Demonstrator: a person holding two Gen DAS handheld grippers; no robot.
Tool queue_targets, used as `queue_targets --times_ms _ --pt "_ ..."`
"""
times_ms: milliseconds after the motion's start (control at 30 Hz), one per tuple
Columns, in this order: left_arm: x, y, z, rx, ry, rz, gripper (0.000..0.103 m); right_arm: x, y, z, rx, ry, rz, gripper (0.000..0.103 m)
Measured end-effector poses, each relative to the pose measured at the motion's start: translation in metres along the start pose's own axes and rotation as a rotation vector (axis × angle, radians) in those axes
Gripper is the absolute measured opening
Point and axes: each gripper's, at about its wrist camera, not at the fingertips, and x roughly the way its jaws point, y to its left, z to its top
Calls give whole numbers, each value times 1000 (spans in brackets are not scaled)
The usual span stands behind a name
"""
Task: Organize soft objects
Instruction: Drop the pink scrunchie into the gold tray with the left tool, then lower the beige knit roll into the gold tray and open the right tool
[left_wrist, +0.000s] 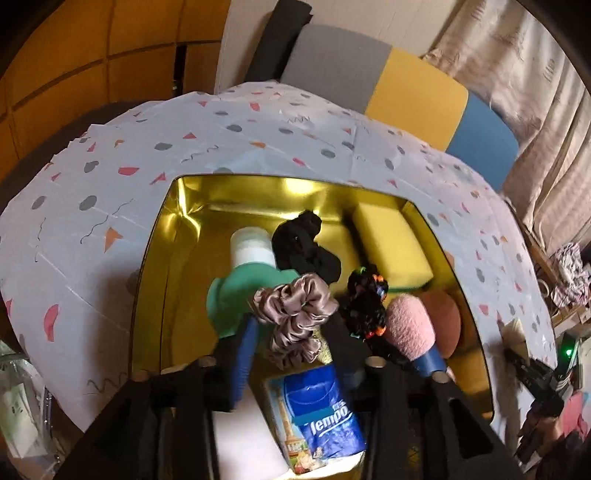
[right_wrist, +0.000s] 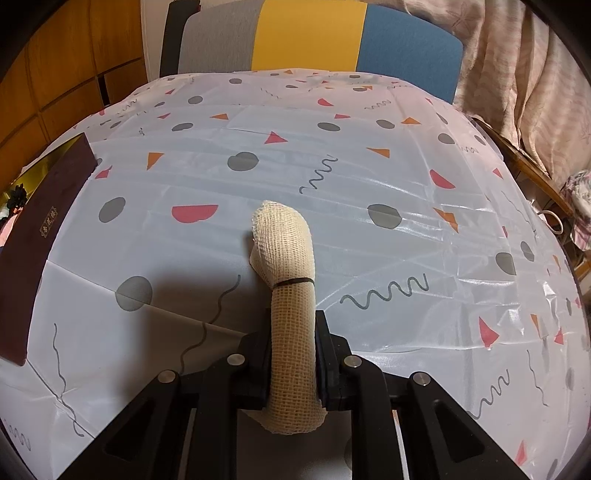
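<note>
Jaws of the left gripper (left_wrist: 334, 343) stand spread over the gold-lined box (left_wrist: 162, 258), a mauve satin scrunchie (left_wrist: 295, 314) lying loose between them beside a black scrunchie (left_wrist: 304, 247), yellow sponge (left_wrist: 391, 243), pink puff (left_wrist: 406, 325) and Tempo tissue pack (left_wrist: 317, 410). Right gripper (right_wrist: 293, 354) jaws pinch a rolled gauze bandage (right_wrist: 290, 273) above the patterned surface (right_wrist: 369, 177).

- The blue tissue pack (left_wrist: 325, 410), lying in the gold box (left_wrist: 173, 236), carries the white brand name "Tempo" across its blue band; the smaller print above that word is too blurred to read.
- The dark brown box wall (right_wrist: 33, 236) bears a small label (right_wrist: 47, 220) with gold characters, too small to make out.
</note>
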Motion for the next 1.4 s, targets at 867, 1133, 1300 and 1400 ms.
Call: queue_targets --times_ms 867,1133,1300,1400 --pt "-111 27 -37 -6 -247 200 61 -83 275 72 -226 -46 441 19" --pt "-124 36 -49 -31 -274 248 74 -53 320 61 -226 -4 402 43" --pt "-132 34 -52 -42 -303 263 74 -73 317 54 -225 -69 398 74" --pt "-134 30 -54 -34 -323 287 73 -96 307 46 -203 -147 372 84"
